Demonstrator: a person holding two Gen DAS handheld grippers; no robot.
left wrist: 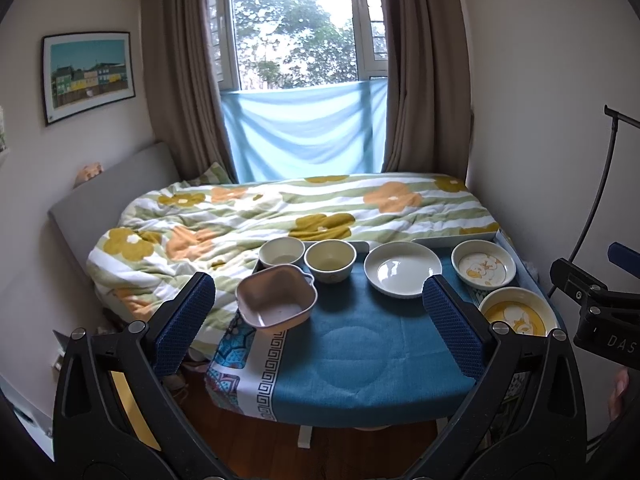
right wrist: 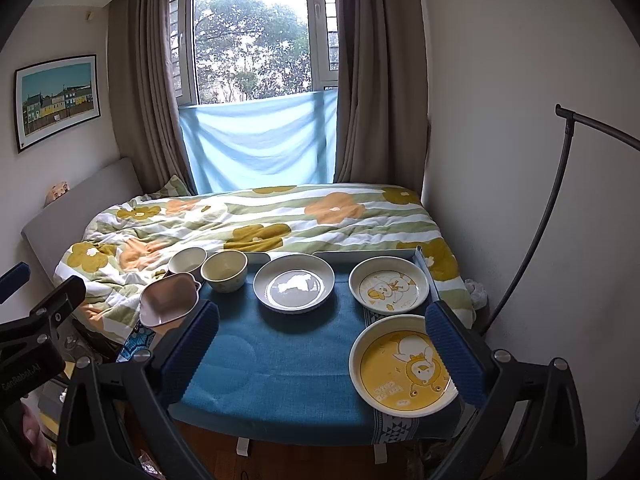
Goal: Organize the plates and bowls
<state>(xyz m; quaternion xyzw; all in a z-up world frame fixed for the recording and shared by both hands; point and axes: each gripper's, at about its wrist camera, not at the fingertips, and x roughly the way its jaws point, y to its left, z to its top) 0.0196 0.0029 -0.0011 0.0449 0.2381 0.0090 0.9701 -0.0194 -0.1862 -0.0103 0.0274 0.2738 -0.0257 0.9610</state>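
On the blue-clothed table (right wrist: 280, 360), from left to right, the pink bowl (left wrist: 276, 298) and two cream bowls (left wrist: 281, 251) (left wrist: 330, 258) sit grouped at the left, the white plate (right wrist: 294, 282) in the middle, and the two duck plates (right wrist: 390, 288) (right wrist: 400, 376) at the right, likely laid out by kind for stacking. The left gripper (left wrist: 320, 320) and right gripper (right wrist: 320, 352) hover in front with jaws wide apart and empty; "DAS" shows on the right gripper's body in the left view, "GenRobot.AI" on the left gripper's body in the right view; the yellow plate's lettering is upside down and too small to read.
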